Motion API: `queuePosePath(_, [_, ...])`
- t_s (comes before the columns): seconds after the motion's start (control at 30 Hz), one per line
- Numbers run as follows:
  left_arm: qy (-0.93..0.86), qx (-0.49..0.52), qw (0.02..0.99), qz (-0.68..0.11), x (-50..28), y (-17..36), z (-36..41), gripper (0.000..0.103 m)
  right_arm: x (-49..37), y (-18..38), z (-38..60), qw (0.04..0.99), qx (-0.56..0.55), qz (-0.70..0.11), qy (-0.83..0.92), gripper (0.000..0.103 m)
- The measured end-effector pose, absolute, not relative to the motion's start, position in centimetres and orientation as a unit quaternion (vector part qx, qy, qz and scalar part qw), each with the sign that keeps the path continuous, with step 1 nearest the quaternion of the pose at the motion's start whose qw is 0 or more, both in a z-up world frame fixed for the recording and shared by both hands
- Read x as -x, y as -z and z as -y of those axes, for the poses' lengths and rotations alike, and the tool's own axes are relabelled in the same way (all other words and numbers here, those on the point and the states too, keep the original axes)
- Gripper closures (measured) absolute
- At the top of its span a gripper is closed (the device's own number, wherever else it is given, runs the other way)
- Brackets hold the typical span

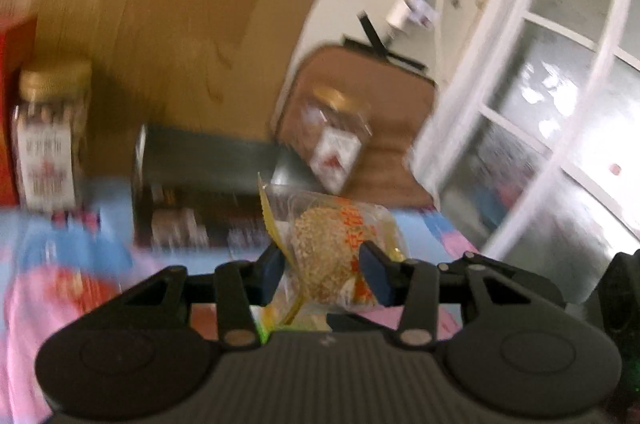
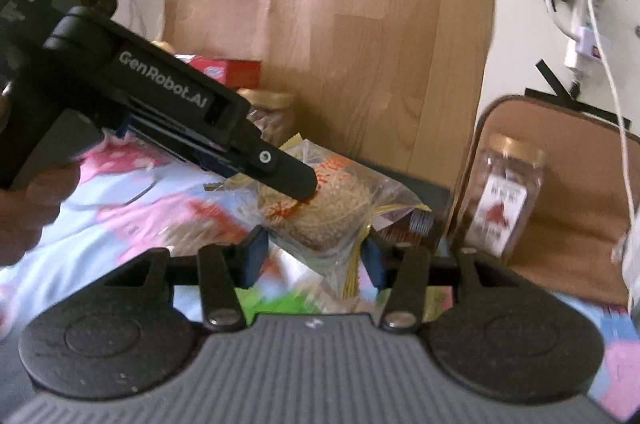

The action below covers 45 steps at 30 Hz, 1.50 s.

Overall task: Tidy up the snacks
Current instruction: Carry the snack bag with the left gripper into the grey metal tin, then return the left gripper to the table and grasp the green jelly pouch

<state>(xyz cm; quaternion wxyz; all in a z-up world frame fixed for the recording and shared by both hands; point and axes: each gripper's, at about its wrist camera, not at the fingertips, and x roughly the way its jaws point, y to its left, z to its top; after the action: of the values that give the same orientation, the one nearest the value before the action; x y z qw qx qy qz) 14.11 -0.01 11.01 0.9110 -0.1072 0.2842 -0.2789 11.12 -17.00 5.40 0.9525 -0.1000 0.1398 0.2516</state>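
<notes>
Snack packet between both grippers, jar to its right.

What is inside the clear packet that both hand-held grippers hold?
Inside the clear packet lies a round, golden, grainy cake under orange print. The left hand-held gripper covers its top; its underside is hidden.

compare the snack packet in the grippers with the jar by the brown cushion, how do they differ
The snack packet is a soft clear wrapper held in the air; the jar is rigid and stands upright. The packet has orange print; the jar has a gold lid and white label. Both are see-through.
</notes>
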Motion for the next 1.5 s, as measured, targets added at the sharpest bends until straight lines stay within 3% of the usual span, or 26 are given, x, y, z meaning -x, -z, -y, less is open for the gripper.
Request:
queuePosePath(0.4, [0.197, 0.142, 0.923, -0.297, -28.4, -8.2, 0.0, 0.058, -26.3, -4.3, 14.8, 0.943, 0.096, -0.184, -0.261, 0.049])
queuePosePath(0.57, [0.172, 0.131, 0.923, -0.317, -29.2, -6.6, 0.0, 0.054, -26.5, -4.2, 15.4, 0.949, 0.076, -0.173, -0.254, 0.036])
queuePosePath(0.73, [0.183, 0.144, 0.929, -0.289, -25.6, -7.9, -0.8, 0.054, -23.4, -5.5, 18.9, 0.956, 0.052, -0.157, -0.241, 0.038])
queuePosePath(0.8, [0.193, 0.143, 0.933, -0.269, -22.9, -8.3, -1.2, 0.05, -22.5, -5.4, 21.5, 0.961, 0.025, -0.162, -0.224, 0.043])
queuePosePath(0.87, [0.206, 0.147, 0.931, -0.263, -20.4, -8.2, -1.4, 0.049, -21.2, -4.8, 24.3, 0.96, -0.012, -0.185, -0.207, 0.056])
queuePosePath(1.03, [0.241, 0.154, 0.911, -0.296, -15.8, -6.0, -0.5, 0.049, -20.1, -1.2, 26.3, 0.942, -0.056, -0.272, -0.187, 0.056])
queuePosePath(1.17, [0.247, 0.15, 0.902, -0.322, -13.2, -4.9, 0.1, 0.049, -21.2, 0.8, 24.1, 0.931, -0.061, -0.313, -0.177, 0.047])
queuePosePath(1.27, [0.242, 0.15, 0.898, -0.335, -11.8, -4.2, -0.1, 0.049, -20.5, 0.8, 22.5, 0.931, -0.032, -0.313, -0.184, 0.056])
queuePosePath(1.5, [0.238, 0.155, 0.894, -0.347, -10.0, -3.9, -1.1, 0.049, -15.5, 0.6, 22.0, 0.936, -0.006, -0.289, -0.202, 0.062])
